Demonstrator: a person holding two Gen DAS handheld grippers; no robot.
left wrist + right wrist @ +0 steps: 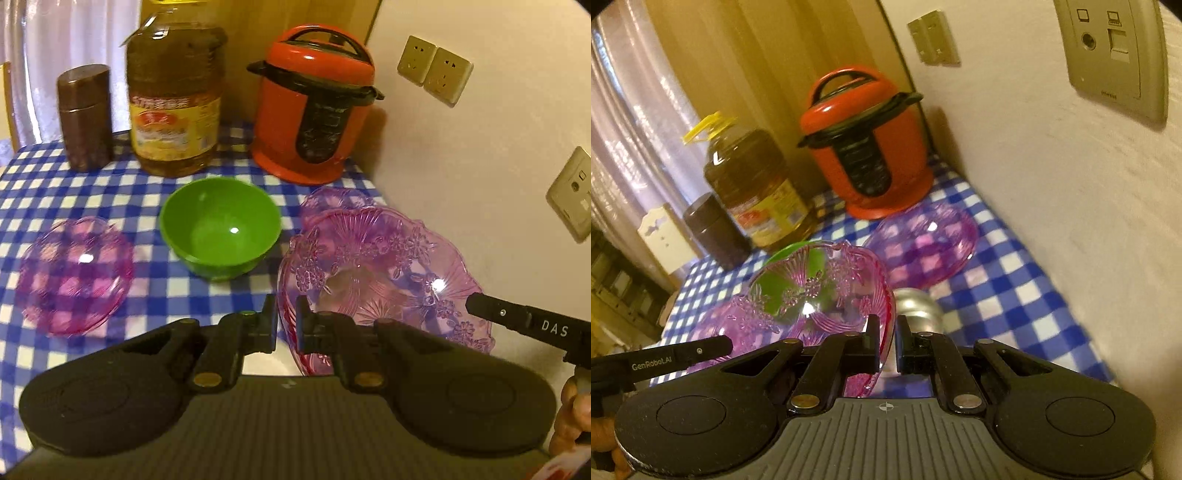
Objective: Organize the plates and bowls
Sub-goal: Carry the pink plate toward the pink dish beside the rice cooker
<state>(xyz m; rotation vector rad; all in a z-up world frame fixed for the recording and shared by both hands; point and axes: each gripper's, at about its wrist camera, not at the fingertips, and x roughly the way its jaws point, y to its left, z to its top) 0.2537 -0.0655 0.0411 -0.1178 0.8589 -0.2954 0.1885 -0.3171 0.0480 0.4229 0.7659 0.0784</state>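
A pink floral glass plate (384, 273) is held tilted above the checked table; it also shows in the right wrist view (816, 295). My left gripper (286, 328) is shut on its near rim. My right gripper (888, 343) is shut on its opposite rim. A green bowl (219, 229) stands on the table mid-way, seen through the plate in the right wrist view (790, 254). A smooth pink glass bowl (74, 273) sits at the left. Another pink dish (336, 201) lies behind the plate, also in the right wrist view (923, 243).
A red pressure cooker (314, 107), a large oil bottle (175, 99) and a brown canister (86, 118) stand along the back of the table. The wall with sockets (434, 70) is close on the right. A silver round object (918, 306) sits under the plate.
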